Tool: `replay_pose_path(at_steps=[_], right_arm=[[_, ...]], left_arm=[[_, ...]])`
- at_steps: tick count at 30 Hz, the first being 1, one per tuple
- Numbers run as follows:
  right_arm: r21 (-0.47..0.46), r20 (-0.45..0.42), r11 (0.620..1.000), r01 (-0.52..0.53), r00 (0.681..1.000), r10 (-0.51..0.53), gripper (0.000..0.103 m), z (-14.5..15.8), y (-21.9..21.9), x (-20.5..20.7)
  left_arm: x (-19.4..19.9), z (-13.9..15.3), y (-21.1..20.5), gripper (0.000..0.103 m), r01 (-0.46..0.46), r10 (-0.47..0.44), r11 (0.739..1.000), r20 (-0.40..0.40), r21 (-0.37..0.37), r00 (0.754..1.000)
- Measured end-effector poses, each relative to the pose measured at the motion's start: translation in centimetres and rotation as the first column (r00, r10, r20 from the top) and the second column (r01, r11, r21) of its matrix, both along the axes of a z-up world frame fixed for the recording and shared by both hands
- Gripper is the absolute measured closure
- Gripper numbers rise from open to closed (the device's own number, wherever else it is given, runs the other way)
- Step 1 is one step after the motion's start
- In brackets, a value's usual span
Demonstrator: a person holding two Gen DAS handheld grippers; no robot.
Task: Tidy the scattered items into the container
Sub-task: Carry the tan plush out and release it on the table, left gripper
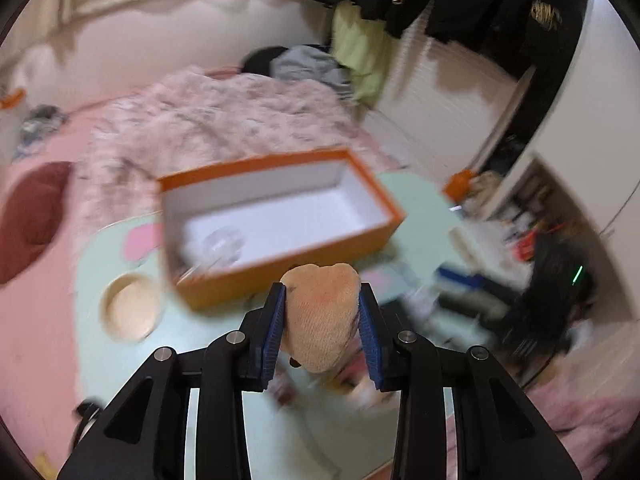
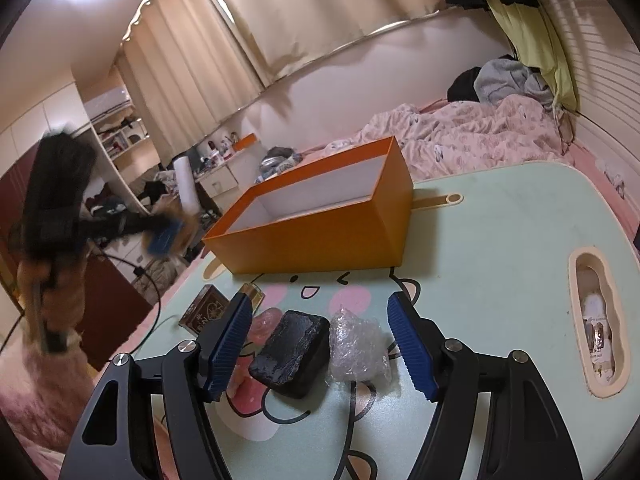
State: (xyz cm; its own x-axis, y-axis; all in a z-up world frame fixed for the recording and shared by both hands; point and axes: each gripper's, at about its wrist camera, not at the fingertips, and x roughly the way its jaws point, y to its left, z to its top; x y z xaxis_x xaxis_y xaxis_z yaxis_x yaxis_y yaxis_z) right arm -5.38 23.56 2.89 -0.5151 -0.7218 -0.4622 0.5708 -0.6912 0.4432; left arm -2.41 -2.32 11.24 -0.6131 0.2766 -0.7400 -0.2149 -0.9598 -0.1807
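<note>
Our left gripper (image 1: pixel 322 314) pinches a tan plush toy (image 1: pixel 320 312) near the orange box (image 1: pixel 280 276); right gripper (image 2: pixel 320 344) spread wide over black block (image 2: pixel 290 354); no legible writing.

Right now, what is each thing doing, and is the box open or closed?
Orange box: open, no lid, upright on the table.
Plush toy: held up, squeezed in the left gripper.
Right gripper: open, holding nothing.
Black block: lying on the table.
Bubble wrap: crumpled beside the block.

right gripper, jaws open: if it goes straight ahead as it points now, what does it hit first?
Likely the black block lying between the right gripper's jaws, with the bubble wrap wad beside it. The orange box sits further on. Depth is uncertain.
</note>
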Motion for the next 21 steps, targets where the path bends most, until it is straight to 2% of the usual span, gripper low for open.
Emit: replay_pose_path(at_steps=[1,6,9,12,17,21], right_arm=[[0.002,0.002,1.000,0.000,1.000,0.000,0.033,0.0,0.0,-0.1],[0.012,0.005,1.000,0.001,1.000,-0.001,0.032,-0.1,-0.2,-0.2],[0.016,0.005,1.000,0.002,1.000,-0.002,0.032,-0.1,-0.2,-0.2],[0.022,0.004,1.000,0.003,1.000,-0.003,0.032,-0.1,-0.3,-0.2],[0.030,0.003,1.000,0.006,1.000,-0.006,0.032,-0.2,-0.3,-0.3],[0.030,0.004,1.000,0.007,1.000,-0.007,0.032,-0.2,-0.3,-0.3]], left_arm=[[1.1,-0.6,-0.3,0.067,-0.008,0.008,1.000,-0.007,-0.012,1.000],[5.0,-3.5,-2.5,0.067,-0.038,0.037,0.998,0.026,0.056,0.999],[6.0,-5.6,-3.5,0.066,-0.097,0.094,0.993,0.055,0.061,0.994],[5.8,-7.8,-3.8,0.063,-0.118,0.110,0.989,0.091,0.087,0.990],[5.9,-8.9,-2.8,0.058,-0.128,0.126,0.991,0.048,0.045,0.991],[6.1,-8.1,-2.8,0.042,-0.124,0.125,0.989,-0.007,0.081,0.992]])
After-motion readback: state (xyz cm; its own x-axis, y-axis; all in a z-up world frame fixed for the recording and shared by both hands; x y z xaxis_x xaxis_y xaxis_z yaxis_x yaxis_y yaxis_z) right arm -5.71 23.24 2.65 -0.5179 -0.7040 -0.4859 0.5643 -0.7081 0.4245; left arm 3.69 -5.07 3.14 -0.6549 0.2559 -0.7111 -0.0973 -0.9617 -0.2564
